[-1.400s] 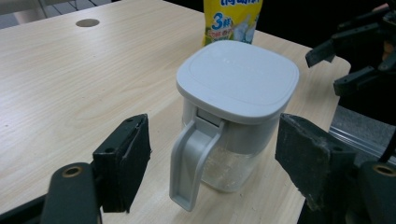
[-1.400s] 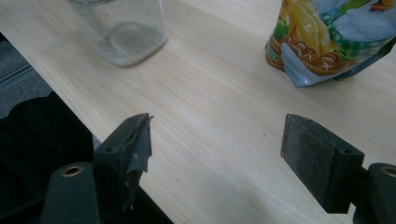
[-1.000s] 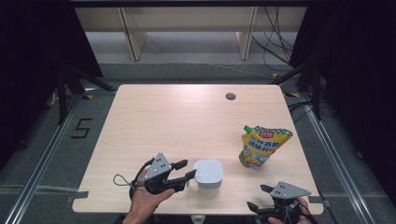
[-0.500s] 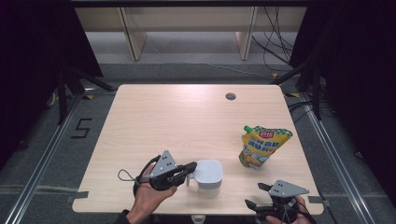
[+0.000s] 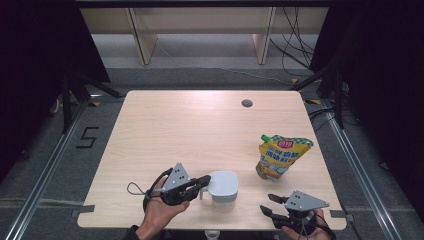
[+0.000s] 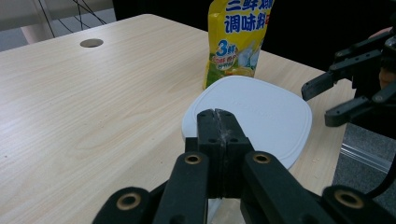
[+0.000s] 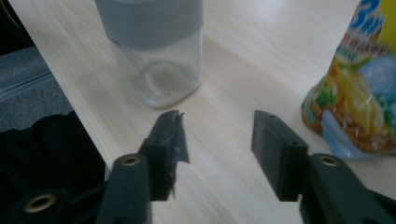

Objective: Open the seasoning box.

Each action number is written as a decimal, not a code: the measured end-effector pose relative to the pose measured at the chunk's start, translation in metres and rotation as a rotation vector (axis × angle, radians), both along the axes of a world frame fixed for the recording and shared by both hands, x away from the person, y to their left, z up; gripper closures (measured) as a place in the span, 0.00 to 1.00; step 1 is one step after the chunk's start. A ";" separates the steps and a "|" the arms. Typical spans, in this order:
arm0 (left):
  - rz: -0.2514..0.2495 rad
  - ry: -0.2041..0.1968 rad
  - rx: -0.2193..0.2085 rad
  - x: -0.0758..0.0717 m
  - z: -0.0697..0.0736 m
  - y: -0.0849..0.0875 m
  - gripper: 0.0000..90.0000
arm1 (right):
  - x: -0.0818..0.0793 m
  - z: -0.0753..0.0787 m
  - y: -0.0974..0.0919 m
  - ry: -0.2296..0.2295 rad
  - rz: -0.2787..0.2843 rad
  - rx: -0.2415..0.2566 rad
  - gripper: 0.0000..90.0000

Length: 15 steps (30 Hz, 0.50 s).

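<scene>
A clear jar with a white lid point(image 5: 223, 185) stands near the table's front edge. My left gripper point(image 5: 205, 181) is shut, its tips resting at the lid's point(image 6: 261, 116) left rim; nothing shows between the jaws point(image 6: 217, 121). A yellow seasoning pouch point(image 5: 281, 156) stands to the right of the jar and behind it point(image 6: 236, 37). At the front right corner my right gripper point(image 5: 267, 204) is open and empty. In the right gripper view it point(image 7: 217, 135) points between the jar point(image 7: 159, 70) and the pouch point(image 7: 359, 93), touching neither.
The wooden table point(image 5: 175, 130) has a round cable hole point(image 5: 247, 103) near its far edge. Metal floor rails run along both sides. The front edge lies just under both hands.
My left hand has edged slightly right, so the shut jaws sit closer against the jar lid. My right gripper has crept a little forward. Jar and pouch have not moved.
</scene>
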<state>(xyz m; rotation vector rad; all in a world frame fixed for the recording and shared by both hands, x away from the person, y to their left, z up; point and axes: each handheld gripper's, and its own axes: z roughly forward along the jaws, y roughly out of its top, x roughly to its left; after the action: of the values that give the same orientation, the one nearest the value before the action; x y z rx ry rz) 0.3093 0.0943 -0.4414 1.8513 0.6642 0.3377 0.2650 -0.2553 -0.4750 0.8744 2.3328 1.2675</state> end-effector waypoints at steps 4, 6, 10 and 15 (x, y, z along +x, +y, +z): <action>0.004 -0.001 -0.002 -0.001 -0.001 0.000 0.99 | 0.002 0.005 0.005 -0.036 -0.006 0.021 0.71; -0.003 -0.011 0.004 0.000 0.000 0.001 0.99 | 0.003 0.006 0.009 -0.036 0.004 0.043 0.74; 0.013 0.002 -0.009 -0.002 -0.001 0.002 0.99 | 0.008 0.009 0.013 -0.074 0.006 0.064 0.78; 0.011 0.001 -0.012 -0.002 -0.002 0.003 0.99 | 0.014 0.013 0.021 -0.101 0.031 0.099 0.88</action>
<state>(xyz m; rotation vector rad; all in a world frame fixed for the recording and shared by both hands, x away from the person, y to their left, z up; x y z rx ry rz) 0.3078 0.0972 -0.4430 1.8374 0.6764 0.3392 0.2787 -0.2344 -0.4619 0.7882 2.2303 1.4162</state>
